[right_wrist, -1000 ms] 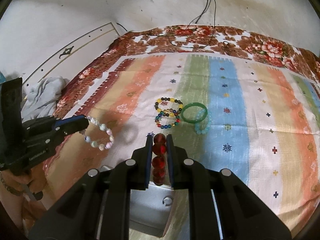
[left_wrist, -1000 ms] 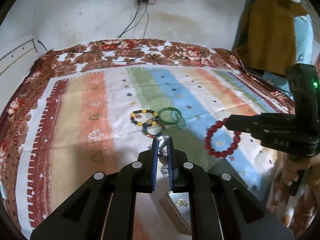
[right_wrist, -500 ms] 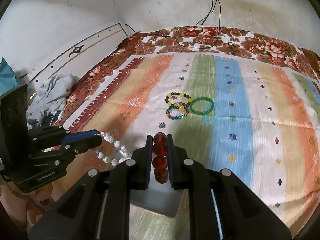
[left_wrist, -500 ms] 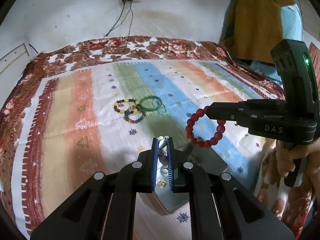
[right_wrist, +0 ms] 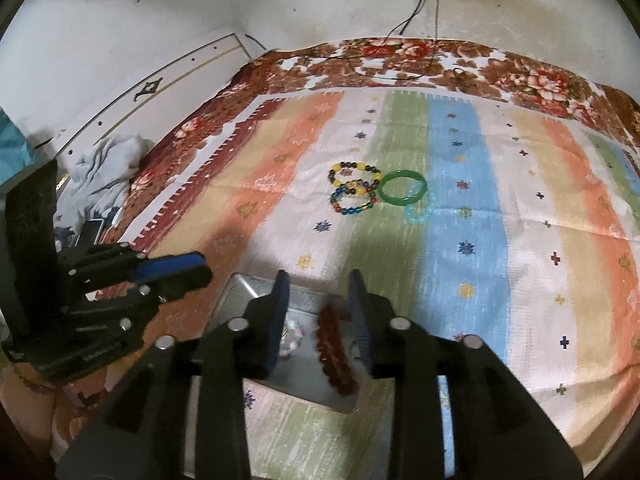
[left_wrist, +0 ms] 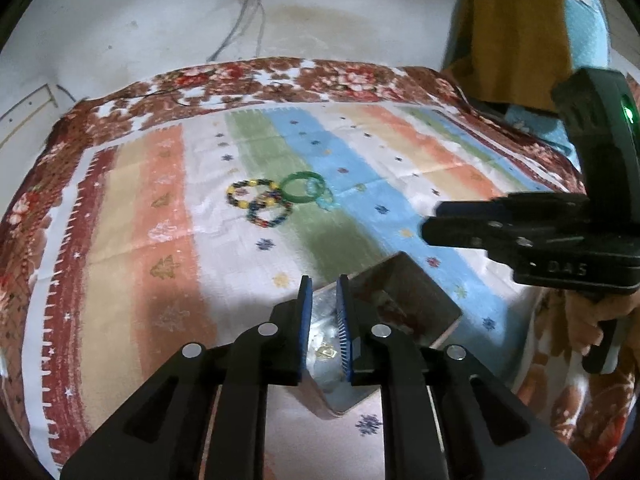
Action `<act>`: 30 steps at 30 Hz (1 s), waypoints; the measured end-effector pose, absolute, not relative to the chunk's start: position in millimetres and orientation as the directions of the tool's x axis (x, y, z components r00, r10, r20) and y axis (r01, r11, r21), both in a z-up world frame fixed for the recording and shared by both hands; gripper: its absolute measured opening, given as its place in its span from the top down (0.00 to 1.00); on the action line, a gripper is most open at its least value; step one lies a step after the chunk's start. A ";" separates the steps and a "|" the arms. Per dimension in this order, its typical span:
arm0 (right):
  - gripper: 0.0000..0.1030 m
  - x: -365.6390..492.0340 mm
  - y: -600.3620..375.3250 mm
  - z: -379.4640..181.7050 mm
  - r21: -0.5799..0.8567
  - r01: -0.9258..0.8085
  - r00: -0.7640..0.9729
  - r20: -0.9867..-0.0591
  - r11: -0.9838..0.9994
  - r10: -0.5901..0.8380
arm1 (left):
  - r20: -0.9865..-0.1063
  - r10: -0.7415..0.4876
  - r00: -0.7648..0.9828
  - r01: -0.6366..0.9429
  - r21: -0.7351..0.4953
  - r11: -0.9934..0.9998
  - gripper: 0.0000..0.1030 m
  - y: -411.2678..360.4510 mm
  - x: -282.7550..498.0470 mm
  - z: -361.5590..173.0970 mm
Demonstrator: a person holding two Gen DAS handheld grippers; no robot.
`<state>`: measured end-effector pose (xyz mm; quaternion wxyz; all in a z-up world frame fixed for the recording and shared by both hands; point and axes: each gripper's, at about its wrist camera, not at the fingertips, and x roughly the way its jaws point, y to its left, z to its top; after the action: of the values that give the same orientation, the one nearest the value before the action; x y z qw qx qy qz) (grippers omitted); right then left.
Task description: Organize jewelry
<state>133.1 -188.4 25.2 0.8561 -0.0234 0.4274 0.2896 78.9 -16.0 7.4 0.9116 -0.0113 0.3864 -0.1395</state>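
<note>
Two bracelets lie in the metal tray (right_wrist: 240,286) on the bed: a red bead bracelet (right_wrist: 334,354) and a pale bead bracelet (right_wrist: 292,336) beside it. Right gripper (right_wrist: 319,304) hovers over the tray, fingers opening, the red beads below them, unpinched. Left gripper (left_wrist: 324,312) fingers are opening too, a narrow gap, nothing between. Farther up the striped bedspread (right_wrist: 460,240) rest two multicoloured bead bracelets (right_wrist: 354,192), touching a green bangle (right_wrist: 402,192)
</note>
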 end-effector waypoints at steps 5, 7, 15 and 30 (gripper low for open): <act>0.49 139.1 -186.8 21.2 0.186 -0.500 0.476 -0.757 0.846 0.448 | -0.707 -0.222 0.671 0.194 -0.122 0.973 0.68 -2.3 88.9 4.0; 0.43 140.7 -187.2 21.3 0.174 -0.497 0.486 -0.756 0.850 0.438 | -0.707 -0.205 0.677 0.177 -0.114 0.978 0.59 0.9 93.4 3.1; 0.26 159.6 -195.8 21.0 0.131 -0.449 0.517 -0.769 0.884 0.376 | -0.712 -0.176 0.680 0.146 -0.103 0.984 0.44 7.7 119.6 -2.9; 0.19 214.2 -182.6 23.3 0.072 -0.416 0.517 -0.801 0.906 0.301 | -0.723 -0.133 0.678 0.102 -0.087 0.991 0.23 22.1 156.9 -13.1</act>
<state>214.2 -182.6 23.3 0.8685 -0.0646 0.4460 0.2065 156.9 22.1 -13.1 0.9157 -0.0200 0.3962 -0.0642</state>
